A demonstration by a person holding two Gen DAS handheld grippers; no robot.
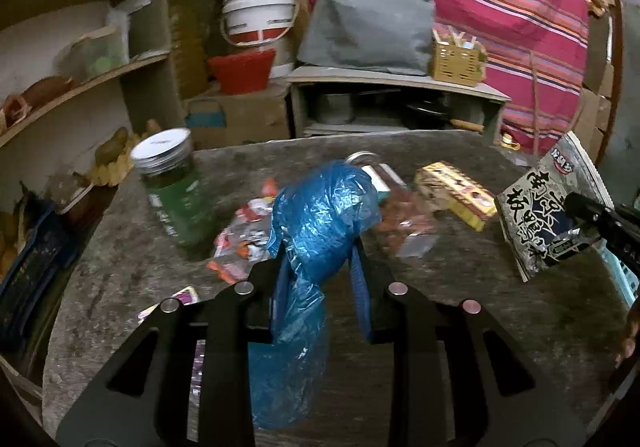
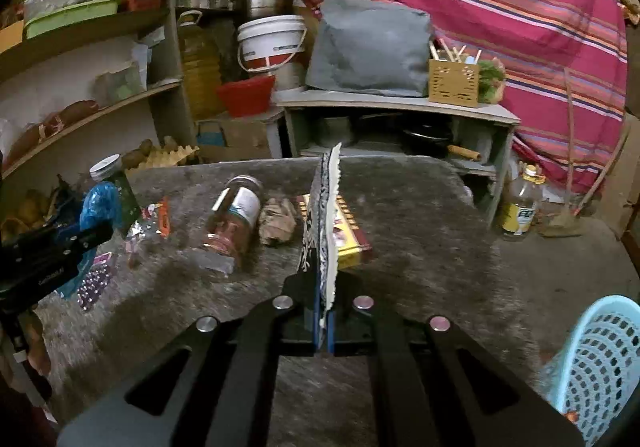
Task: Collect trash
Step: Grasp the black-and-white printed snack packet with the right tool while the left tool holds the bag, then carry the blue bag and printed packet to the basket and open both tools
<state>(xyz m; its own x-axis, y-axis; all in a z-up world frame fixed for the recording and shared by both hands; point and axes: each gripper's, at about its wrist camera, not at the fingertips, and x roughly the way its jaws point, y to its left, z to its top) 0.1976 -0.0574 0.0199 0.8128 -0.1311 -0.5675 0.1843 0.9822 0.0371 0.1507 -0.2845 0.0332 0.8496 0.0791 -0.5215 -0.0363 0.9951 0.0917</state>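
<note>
Left wrist view: the left gripper (image 1: 320,259) pinches a crumpled blue plastic bag (image 1: 320,219) that hangs between its fingers above the grey stone tabletop (image 1: 460,307). At three o'clock the right gripper (image 1: 576,223) is clamped on a flat black-and-white printed snack wrapper (image 1: 532,211), lifted clear of the table. The pale blue perforated plastic basket (image 2: 596,363) sits at four o'clock in the right wrist view. Both pieces look picked and in carry; next, I judge, each goes over that basket before release. A yellow carton (image 1: 456,191) and red-white wrappers (image 1: 240,231) remain.
</note>
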